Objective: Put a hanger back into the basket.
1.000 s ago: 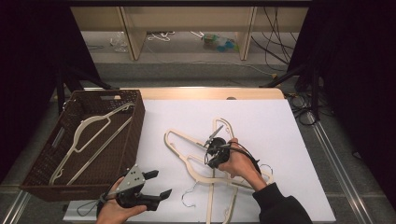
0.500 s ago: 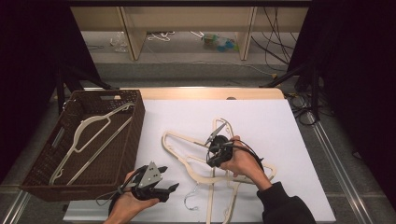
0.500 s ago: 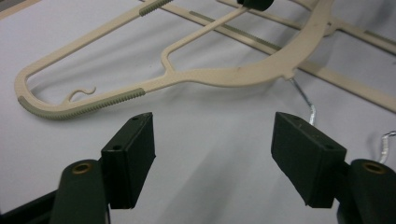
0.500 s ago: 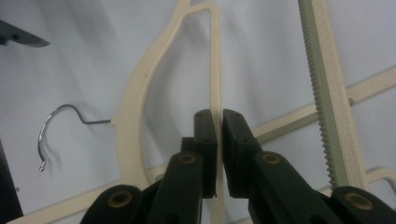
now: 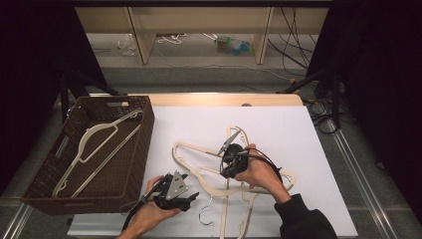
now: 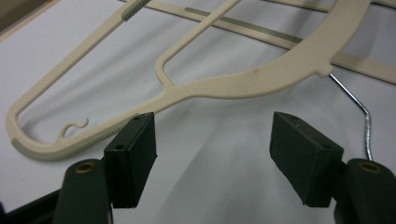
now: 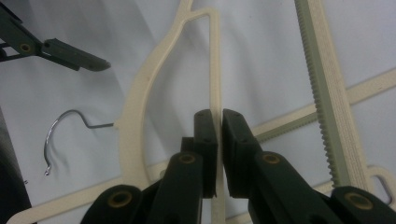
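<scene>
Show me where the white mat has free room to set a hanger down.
Free: the far strip of the white mat and its far right side, beyond the hanger pile. A narrower bare lane runs between the wicker basket and the pile. Crowded: the near middle, where hangers overlap and both hand-held grippers work.
</scene>
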### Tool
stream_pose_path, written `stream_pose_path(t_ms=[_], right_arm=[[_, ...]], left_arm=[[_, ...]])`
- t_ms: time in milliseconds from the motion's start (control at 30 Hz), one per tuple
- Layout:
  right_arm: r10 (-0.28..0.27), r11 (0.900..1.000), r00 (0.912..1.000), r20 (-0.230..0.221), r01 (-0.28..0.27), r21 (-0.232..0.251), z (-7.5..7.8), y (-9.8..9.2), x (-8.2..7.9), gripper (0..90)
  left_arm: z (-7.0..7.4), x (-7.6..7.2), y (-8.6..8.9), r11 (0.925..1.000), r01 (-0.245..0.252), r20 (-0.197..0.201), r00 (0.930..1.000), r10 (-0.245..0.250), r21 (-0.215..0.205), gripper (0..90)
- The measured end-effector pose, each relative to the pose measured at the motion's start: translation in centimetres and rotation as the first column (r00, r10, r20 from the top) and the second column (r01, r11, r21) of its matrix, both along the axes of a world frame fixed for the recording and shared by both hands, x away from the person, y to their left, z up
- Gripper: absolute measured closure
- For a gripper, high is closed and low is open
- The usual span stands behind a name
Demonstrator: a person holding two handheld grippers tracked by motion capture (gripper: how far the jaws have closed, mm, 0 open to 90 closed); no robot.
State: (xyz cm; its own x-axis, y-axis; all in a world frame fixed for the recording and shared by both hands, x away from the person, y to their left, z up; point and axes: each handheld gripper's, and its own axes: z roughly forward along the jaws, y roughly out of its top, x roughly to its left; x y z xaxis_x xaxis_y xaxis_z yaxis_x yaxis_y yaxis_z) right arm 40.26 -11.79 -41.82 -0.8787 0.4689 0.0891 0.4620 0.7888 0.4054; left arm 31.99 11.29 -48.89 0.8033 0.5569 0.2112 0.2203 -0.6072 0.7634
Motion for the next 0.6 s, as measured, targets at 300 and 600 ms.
stream_pose_path(t_ms=[300,600], right_arm=[[0.009,1.0,0.9999,-0.008,-0.009,-0.007,0.2,0.1,-0.1,85.3],[0.009,1.0,0.9998,-0.018,-0.009,-0.003,0.2,0.2,-0.1,85.4]], left_arm=[[-0.2,0.1,-1.2,0.9981,0.049,0.045,0.9977,-0.05,0.037,33.3],[-0.5,0.2,-1.9,0.9956,0.038,0.064,0.997,-0.044,0.085,30.0]])
